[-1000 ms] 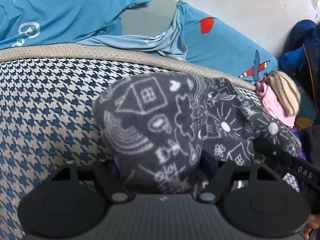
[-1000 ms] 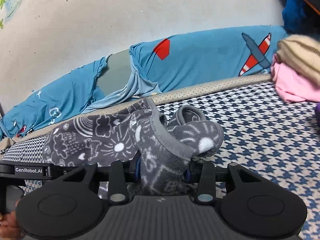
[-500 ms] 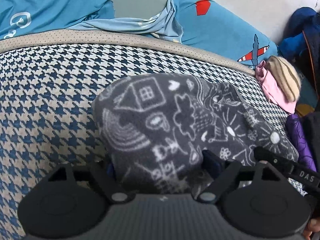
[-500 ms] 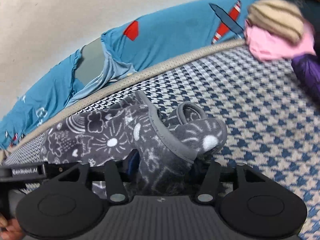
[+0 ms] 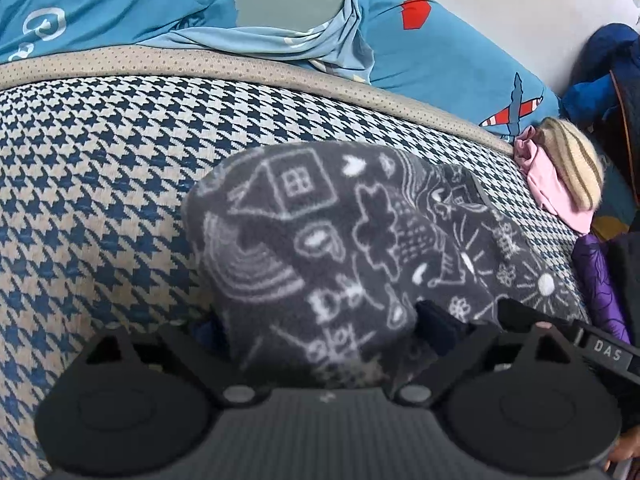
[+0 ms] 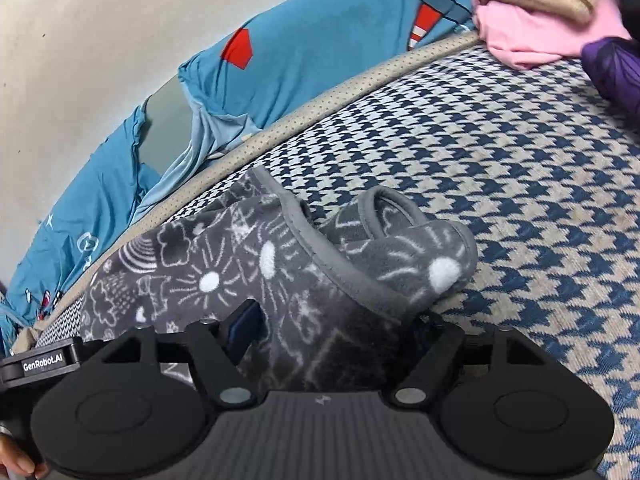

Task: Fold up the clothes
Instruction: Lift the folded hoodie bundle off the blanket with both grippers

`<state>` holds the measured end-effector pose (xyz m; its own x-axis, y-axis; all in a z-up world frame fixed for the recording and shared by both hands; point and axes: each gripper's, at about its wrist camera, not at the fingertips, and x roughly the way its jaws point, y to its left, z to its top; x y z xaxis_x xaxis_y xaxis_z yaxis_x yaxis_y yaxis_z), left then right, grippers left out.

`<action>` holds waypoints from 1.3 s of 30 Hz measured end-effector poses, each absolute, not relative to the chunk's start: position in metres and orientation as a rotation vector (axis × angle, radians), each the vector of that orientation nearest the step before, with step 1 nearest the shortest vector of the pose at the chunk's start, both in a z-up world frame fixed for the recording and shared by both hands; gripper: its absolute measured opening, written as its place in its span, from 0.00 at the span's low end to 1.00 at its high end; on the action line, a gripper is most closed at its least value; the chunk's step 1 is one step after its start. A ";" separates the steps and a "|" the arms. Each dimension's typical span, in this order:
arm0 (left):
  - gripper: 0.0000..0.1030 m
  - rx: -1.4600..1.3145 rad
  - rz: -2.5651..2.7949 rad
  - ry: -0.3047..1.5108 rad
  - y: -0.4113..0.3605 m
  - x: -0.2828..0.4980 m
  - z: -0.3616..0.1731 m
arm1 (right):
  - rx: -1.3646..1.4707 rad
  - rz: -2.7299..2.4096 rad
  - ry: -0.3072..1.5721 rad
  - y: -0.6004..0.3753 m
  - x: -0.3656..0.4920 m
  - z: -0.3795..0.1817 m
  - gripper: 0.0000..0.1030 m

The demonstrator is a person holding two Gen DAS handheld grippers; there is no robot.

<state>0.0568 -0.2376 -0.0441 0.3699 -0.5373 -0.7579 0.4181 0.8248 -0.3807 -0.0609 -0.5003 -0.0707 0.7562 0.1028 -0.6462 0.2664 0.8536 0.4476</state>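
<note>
A grey fleece garment [image 5: 320,240] printed with white doodles lies folded on the houndstooth bed cover [image 5: 100,180]. Its near edge sits between the fingers of my left gripper [image 5: 324,324], whose jaws stand wide and no longer pinch it. In the right wrist view the same garment [image 6: 240,272] shows a grey-bound hem and a rolled sleeve end. My right gripper [image 6: 334,328] straddles that end; its jaws are opening with the fleece between them, and the right fingertip is hidden by cloth. The two grippers are side by side at the garment's near edge.
A blue sheet with a plane print [image 5: 440,60] is bunched along the wall behind the bed. A pink cloth [image 5: 548,188] under a striped beige knit [image 5: 572,160], a purple garment [image 5: 600,280] and dark blue clothes [image 5: 600,72] pile at the right.
Both pairs of jaws have spread apart and released their pinch on the fleece, which now rests on the bed. The right gripper has rolled and sunk closer to the cover.
</note>
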 end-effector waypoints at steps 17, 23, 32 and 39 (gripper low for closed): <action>0.64 0.038 -0.535 0.809 -0.253 0.009 0.002 | 0.255 -0.101 0.571 -0.455 -0.078 -0.025 0.38; 0.64 0.056 -0.510 0.796 -0.253 -0.007 0.014 | 0.214 -0.093 0.545 -0.447 -0.090 -0.016 0.38; 0.64 0.024 -0.439 0.785 -0.239 -0.036 0.021 | 0.171 -0.060 0.550 -0.435 -0.108 -0.014 0.38; 0.64 0.016 -0.398 0.770 -0.231 -0.053 0.026 | 0.135 -0.029 0.547 -0.424 -0.123 -0.012 0.38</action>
